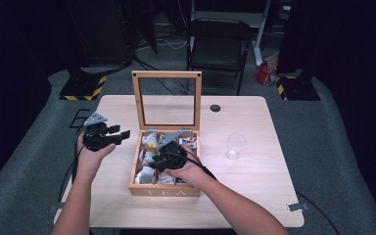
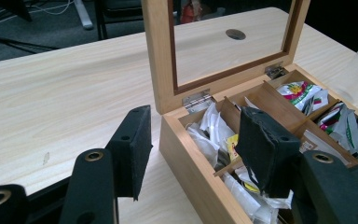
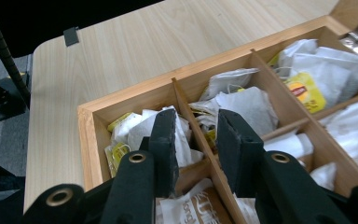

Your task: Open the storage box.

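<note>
The tabletop [image 1: 254,196] carries a wooden tea box [image 1: 164,191] near its middle, lid [image 1: 166,100] propped upright on its hinges so the compartments lie open to reach, with a clear glass [image 1: 236,146] well apart to its right, perhaps waiting for a bag. The right tool [image 3: 196,140] hangs over the box's near-left compartments, jaws partly open astride a divider [image 3: 191,116] above the tea bags [image 3: 242,105], gripping nothing. The left tool [image 2: 193,149] waits beside the box's left wall, jaws half open and empty.

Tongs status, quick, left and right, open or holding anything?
Left tongs: open, empty, beside the tea box.
Right tongs: open, holding nothing, straddling a divider over the tea bags.
</note>
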`<state>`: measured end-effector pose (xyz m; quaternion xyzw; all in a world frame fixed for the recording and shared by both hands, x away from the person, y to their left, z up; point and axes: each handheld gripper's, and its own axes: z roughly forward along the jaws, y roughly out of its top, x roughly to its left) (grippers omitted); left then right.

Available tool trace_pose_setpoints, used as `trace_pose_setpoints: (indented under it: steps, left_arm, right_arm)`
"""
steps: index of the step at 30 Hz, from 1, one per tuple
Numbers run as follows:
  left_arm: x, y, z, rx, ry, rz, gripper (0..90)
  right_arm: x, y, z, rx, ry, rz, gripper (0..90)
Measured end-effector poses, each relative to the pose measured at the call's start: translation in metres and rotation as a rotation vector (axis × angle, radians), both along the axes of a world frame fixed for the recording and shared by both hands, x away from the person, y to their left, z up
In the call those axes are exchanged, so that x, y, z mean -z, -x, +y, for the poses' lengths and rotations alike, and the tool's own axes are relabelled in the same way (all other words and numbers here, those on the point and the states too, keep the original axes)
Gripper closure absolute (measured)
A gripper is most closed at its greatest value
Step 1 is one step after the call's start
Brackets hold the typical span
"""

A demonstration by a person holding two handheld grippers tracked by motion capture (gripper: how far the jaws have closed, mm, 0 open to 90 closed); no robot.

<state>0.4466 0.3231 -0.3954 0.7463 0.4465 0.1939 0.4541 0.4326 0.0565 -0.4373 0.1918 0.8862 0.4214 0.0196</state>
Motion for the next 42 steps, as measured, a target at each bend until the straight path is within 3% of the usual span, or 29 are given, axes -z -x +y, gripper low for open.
trace_pose_setpoints:
  steps: [15,25,36,42]
  left_arm:
    - [0.002,0.001,0.002,-0.005,-0.006,0.001,44.8]
    - [0.002,0.001,0.002,-0.013,0.0,-0.004,44.8]
    - [0.0,0.001,0.005,-0.017,0.002,-0.006,44.9]
    - [0.001,0.002,0.005,-0.022,-0.006,0.0,44.9]
  right_arm:
    - [0.011,-0.002,0.014,-0.045,0.036,0.03,70.9]
    - [0.011,-0.001,0.014,-0.078,0.034,0.07,88.0]
    - [-0.002,0.004,0.008,-0.095,-0.01,0.063,90.0]
    - [-0.013,0.003,0.002,-0.069,-0.029,0.074,90.0]
